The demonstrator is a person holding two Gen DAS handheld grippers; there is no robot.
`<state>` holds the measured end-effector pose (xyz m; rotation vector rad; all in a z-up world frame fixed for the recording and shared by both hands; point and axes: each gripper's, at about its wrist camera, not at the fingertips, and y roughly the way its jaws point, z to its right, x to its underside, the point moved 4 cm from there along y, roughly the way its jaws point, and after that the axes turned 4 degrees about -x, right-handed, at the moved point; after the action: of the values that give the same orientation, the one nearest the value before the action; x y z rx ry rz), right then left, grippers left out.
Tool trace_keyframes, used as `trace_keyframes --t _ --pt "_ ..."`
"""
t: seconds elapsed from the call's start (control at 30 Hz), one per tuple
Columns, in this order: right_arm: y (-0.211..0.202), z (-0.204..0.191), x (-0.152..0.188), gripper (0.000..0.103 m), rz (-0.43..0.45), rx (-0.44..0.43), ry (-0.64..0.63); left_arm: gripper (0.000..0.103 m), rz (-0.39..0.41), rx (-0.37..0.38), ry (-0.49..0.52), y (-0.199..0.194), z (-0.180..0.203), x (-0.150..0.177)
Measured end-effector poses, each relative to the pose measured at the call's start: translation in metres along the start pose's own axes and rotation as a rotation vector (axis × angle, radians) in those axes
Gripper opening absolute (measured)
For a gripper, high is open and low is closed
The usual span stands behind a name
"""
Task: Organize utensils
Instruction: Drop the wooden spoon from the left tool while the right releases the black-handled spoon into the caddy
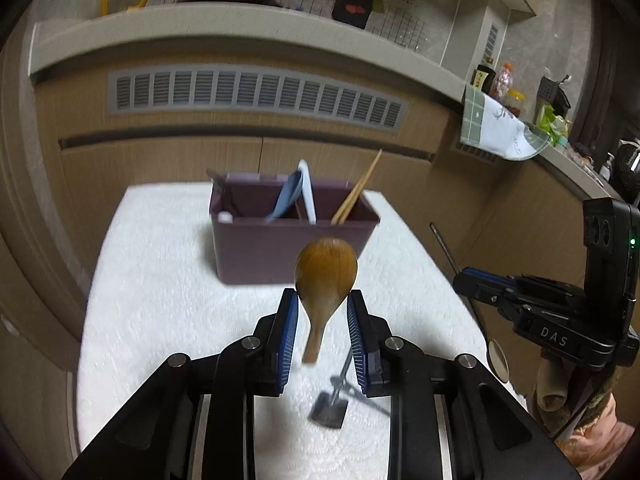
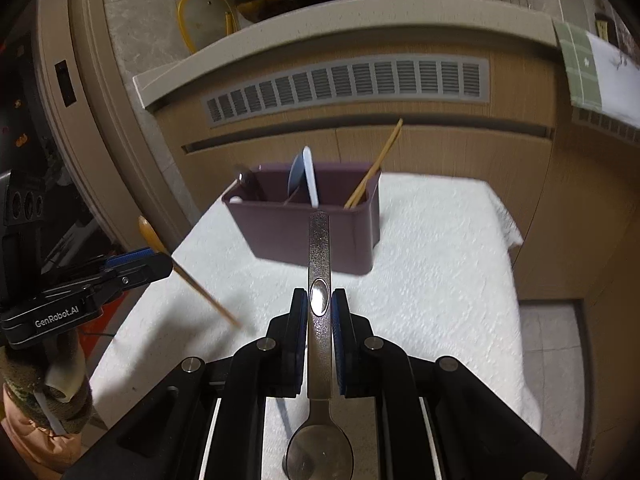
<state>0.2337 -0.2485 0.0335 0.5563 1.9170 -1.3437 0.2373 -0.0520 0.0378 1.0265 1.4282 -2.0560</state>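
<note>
Gripping a wooden spoon [image 1: 325, 280] bowl-up, the left gripper [image 1: 322, 312] is hanging over the white towel [image 1: 160, 300], with the purple caddy [image 1: 280, 248] at twelve o'clock. The right gripper [image 2: 320, 308] is clenching a metal spoon [image 2: 319, 264] by its handle, bowl toward six o'clock. Chopsticks [image 1: 356, 192] are leaning in the caddy's right compartment.

Ahead of my tools the white tabletop [image 2: 432, 280] lies bare up to the purple caddy [image 2: 320, 236]. Chopsticks [image 2: 372, 172] and a spatula [image 2: 310, 178] jut above its rim; a small spatula [image 1: 330, 408] lies near.
</note>
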Motion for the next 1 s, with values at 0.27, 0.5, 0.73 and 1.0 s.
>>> trace_keyframes --t 0.27,0.5,0.73,1.0 --pt "-0.032 -0.004 -0.101 0.011 0.287 0.0 -0.052 0.026 0.168 -0.008 0.015 -0.026 -0.007 -0.083" --pt "0.021 -0.001 -0.142 0.011 0.35 0.028 -0.057 0.026 0.207 0.014 -0.014 0.0 -0.032 -0.129" --pt "0.088 0.007 -0.15 0.011 0.312 0.052 -0.061 0.026 0.163 0.022 -0.047 0.045 -0.058 -0.142" --pt "0.133 0.015 -0.145 0.011 0.32 0.088 -0.072 0.026 0.064 0.018 -0.074 0.089 -0.076 -0.115"
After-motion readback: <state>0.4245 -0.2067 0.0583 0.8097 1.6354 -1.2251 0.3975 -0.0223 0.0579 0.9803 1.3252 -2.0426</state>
